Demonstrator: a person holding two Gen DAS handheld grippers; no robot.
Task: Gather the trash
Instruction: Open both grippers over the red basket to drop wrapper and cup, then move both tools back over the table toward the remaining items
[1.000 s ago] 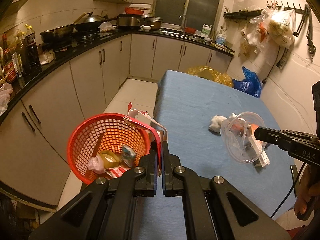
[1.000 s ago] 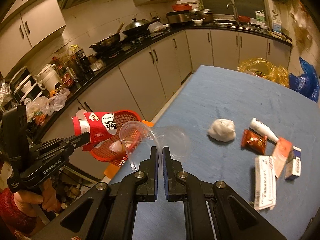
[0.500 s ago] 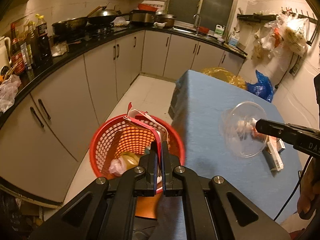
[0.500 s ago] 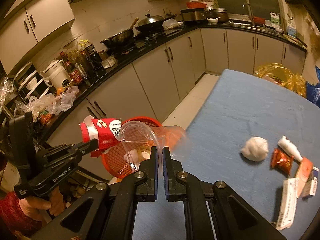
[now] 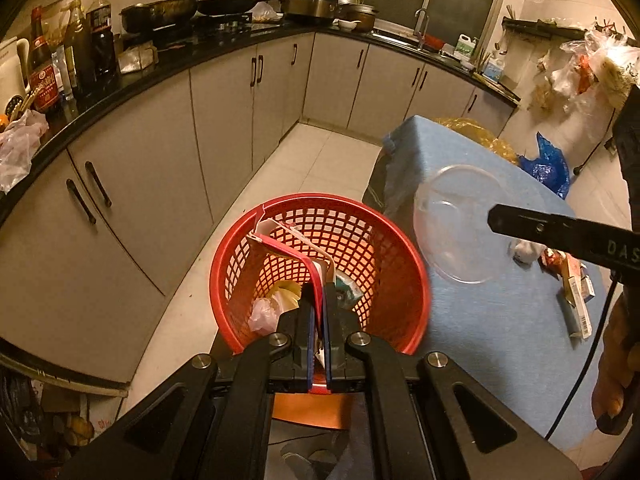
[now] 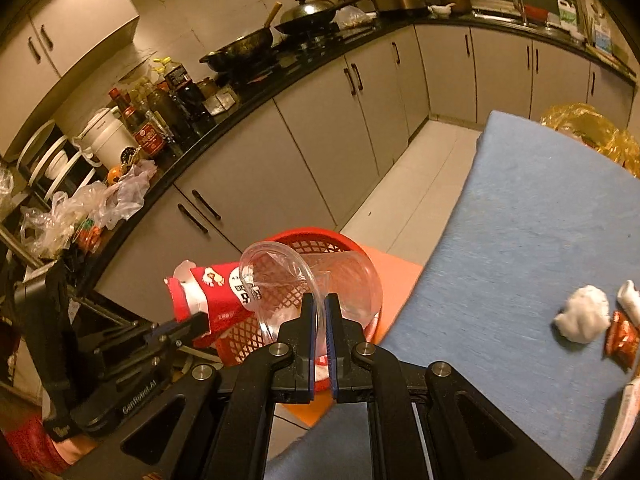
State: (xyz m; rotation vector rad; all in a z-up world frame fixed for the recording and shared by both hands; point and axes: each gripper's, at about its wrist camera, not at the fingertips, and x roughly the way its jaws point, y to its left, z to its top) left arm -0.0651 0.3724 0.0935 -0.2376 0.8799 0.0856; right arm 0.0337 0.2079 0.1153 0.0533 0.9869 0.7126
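My left gripper [image 5: 319, 300] is shut on a red and white milk carton [image 5: 288, 248] and holds it over the red mesh basket [image 5: 372, 240], which has several scraps inside. It shows in the right wrist view [image 6: 182, 330] with the carton [image 6: 212, 296] beside the basket [image 6: 316, 238]. My right gripper [image 6: 319, 304] is shut on the rim of a clear plastic cup [image 6: 304, 280], held near the basket's edge. In the left wrist view the cup [image 5: 456, 224] hangs over the table's left edge, to the right of the basket.
The blue table [image 6: 540, 220] carries a white tissue wad [image 6: 580, 316], a red wrapper [image 6: 620, 338], and small boxes [image 5: 576, 304]. The basket stands on an orange stool [image 6: 396, 276]. Grey cabinets [image 5: 224, 92] with a cluttered black counter curve around the left.
Both grippers moved left toward the basket. The carton now sits above the basket's inside, and the cup has come from over the table to its left edge.
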